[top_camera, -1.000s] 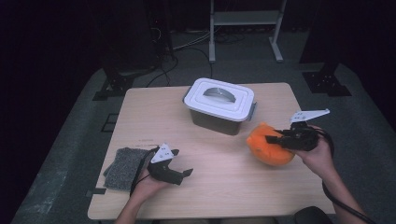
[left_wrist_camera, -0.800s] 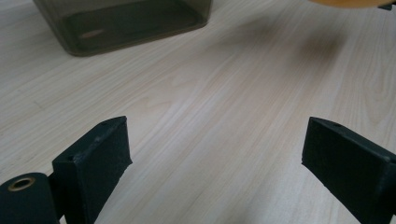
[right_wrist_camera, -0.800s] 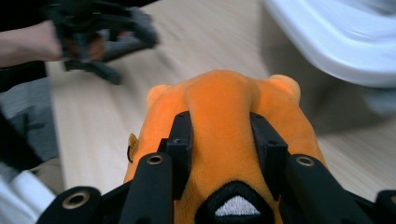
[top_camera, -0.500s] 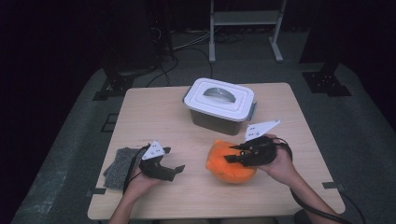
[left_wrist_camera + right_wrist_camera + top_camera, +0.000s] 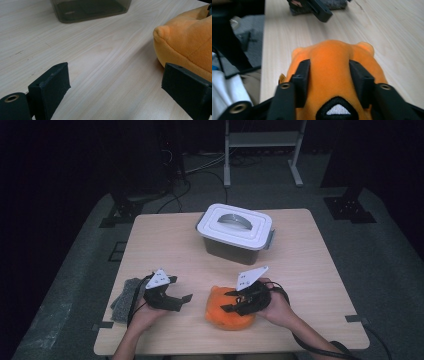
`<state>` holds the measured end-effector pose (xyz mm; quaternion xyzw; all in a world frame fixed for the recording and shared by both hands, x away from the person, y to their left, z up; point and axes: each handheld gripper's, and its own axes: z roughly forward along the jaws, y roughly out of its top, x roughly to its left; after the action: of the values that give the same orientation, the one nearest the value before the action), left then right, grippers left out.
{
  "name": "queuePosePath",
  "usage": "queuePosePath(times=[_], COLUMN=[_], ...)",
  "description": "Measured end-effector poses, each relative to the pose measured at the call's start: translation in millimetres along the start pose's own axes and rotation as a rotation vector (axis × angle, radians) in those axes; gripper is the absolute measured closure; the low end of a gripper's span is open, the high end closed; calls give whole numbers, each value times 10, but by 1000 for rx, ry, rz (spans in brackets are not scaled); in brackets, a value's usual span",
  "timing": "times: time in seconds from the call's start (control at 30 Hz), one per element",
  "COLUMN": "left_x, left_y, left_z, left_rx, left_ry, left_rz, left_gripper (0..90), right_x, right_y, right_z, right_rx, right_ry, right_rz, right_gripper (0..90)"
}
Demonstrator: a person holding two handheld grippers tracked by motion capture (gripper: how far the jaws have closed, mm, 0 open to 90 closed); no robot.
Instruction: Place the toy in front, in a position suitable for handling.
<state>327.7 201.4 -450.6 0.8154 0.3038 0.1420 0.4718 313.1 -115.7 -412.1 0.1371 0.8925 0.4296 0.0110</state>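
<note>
I have the orange plush toy (image 5: 226,309) down on the table (image 5: 310,270), at the near edge just in front of me, so carrying it looks done. As I judge it, what is left is to let go fully and pull my right gripper (image 5: 231,301) clear; whether the toy then goes into the lidded plastic box (image 5: 235,231) farther out I cannot tell, and that lid is on.

My right gripper sits over the toy with a jaw on each flank, seen from its own camera as two black pads (image 5: 302,80) against the orange fur. The jaws have just been opening, with the toy between them. They stand about half spread, and I cannot tell whether the pads are pressing in or merely resting on the plush.

My left gripper (image 5: 181,299) lies just to the toy's left, jaws wide apart and holding nothing, bare wood between them. A grey cloth (image 5: 125,293) lies behind it, at the table's left edge.
</note>
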Motion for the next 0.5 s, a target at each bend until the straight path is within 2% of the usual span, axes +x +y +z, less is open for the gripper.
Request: queuePosePath(times=[0.07,0.23,0.27,0.3,0.4,0.5], left_x=[-3,-10,-6,-1,3,0], left_y=[-1,1,-1,-3,-7,-6], left_z=[7,1,-3,-4,-6,-3], left_rx=[0,-1,-1,-2,-4,-3], left_ry=[-3,-2,0,0,-3,-5], left_rz=[2,9,8,8,10,15], left_gripper=[72,72,73,72,72,73], right_x=[-11,-37,-69,-85,-131,-140], right_y=[-2,-8,-25,-37,-136,-242], right_z=[-23,-147,-260,-292,-400,-428], right_rx=[-15,-57,-95,-104,-114,-117], right_ry=[11,30,39,48,54,58], right_rz=[-2,23,39,51,76,83], right_gripper=[435,411,369,348,332,325])
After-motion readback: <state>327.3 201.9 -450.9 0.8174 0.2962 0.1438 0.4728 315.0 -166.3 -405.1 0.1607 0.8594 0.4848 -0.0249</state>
